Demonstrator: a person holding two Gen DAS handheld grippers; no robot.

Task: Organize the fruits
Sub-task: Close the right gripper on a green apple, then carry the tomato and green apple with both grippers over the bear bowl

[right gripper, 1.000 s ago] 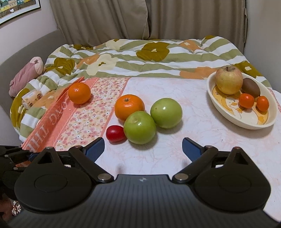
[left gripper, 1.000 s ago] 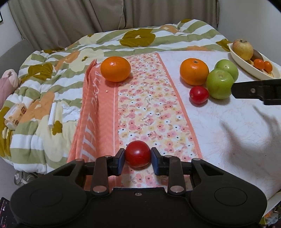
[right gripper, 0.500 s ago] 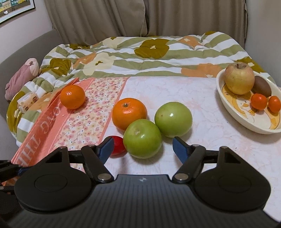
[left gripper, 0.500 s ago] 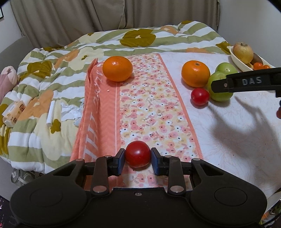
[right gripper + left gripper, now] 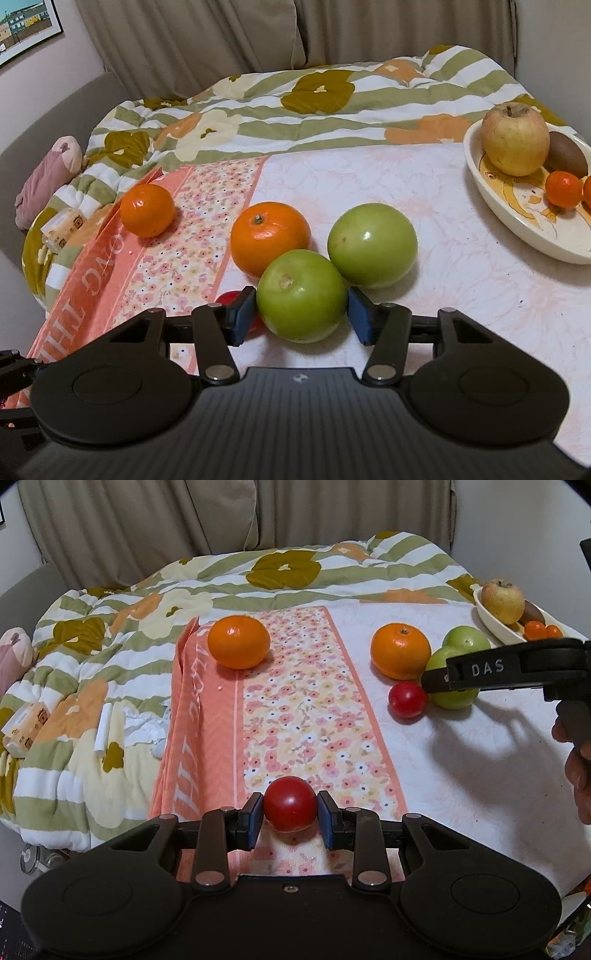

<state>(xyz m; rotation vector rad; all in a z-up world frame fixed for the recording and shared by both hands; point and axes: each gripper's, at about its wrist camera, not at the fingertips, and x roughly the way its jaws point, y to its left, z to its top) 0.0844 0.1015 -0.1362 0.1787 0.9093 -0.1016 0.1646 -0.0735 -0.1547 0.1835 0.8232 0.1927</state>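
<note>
My left gripper (image 5: 290, 814) is shut on a red tomato (image 5: 290, 803) over the floral cloth (image 5: 314, 709). My right gripper (image 5: 301, 314) has its blue pads on both sides of the near green apple (image 5: 301, 293), touching or almost touching it; the apple rests on the table. A second green apple (image 5: 372, 244), an orange (image 5: 270, 237) and a partly hidden small red tomato (image 5: 227, 297) lie close by. Another orange (image 5: 147, 209) sits on the cloth to the left. In the left wrist view the right gripper's finger (image 5: 491, 670) crosses the green apples (image 5: 452, 677).
A cream oval bowl (image 5: 517, 221) at the right holds a yellow apple (image 5: 515, 138), a kiwi (image 5: 567, 155) and small oranges (image 5: 563, 188). A striped quilt (image 5: 295, 107) lies behind, a tissue pack (image 5: 61, 229) on its left. A hand (image 5: 580, 771) is at the right.
My right gripper has moved forward and narrowed around the near green apple. My left gripper holds the tomato in the same place.
</note>
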